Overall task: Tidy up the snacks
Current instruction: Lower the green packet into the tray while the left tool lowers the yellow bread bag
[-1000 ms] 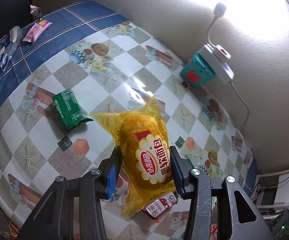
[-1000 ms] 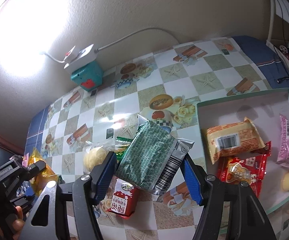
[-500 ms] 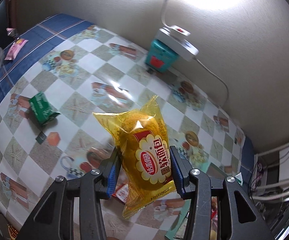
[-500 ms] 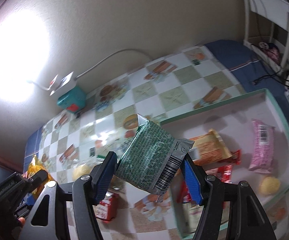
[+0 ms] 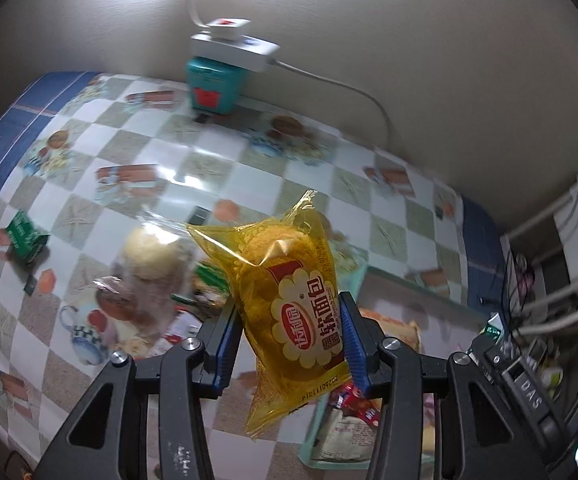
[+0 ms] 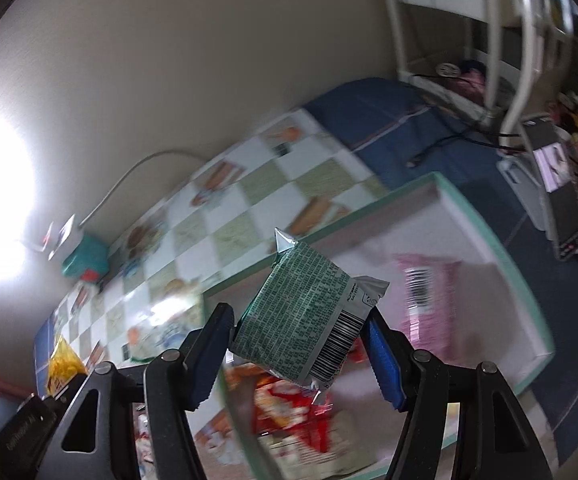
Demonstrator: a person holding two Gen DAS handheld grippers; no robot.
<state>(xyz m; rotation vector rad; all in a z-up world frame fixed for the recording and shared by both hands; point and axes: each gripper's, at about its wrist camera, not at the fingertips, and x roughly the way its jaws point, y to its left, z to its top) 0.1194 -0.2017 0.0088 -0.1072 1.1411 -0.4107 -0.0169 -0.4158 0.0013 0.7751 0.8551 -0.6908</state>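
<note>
Your left gripper (image 5: pixel 287 348) is clenched on the yellow bread pack (image 5: pixel 289 300), which hangs in the air above the table (image 5: pixel 249 184). A second ago the tray (image 5: pixel 405 284) was absent from the left wrist view; its teal rim now sits just right of the pack. The carry has therefore brought the bread close to the tray, but not yet over it. A clear bun bag (image 5: pixel 145 268) and a green box (image 5: pixel 25 236) lie loose on the table, well left of the tray.

Your right gripper (image 6: pixel 301 344) grips the green packet (image 6: pixel 309 316) by its sides. A second ago that packet hung over the table left of the tray; it now hangs over the tray (image 6: pixel 505 232) interior, beside the pink packet (image 6: pixel 429 296). Judged from this, the green packet is ready for release; the bread must travel further right.
</note>
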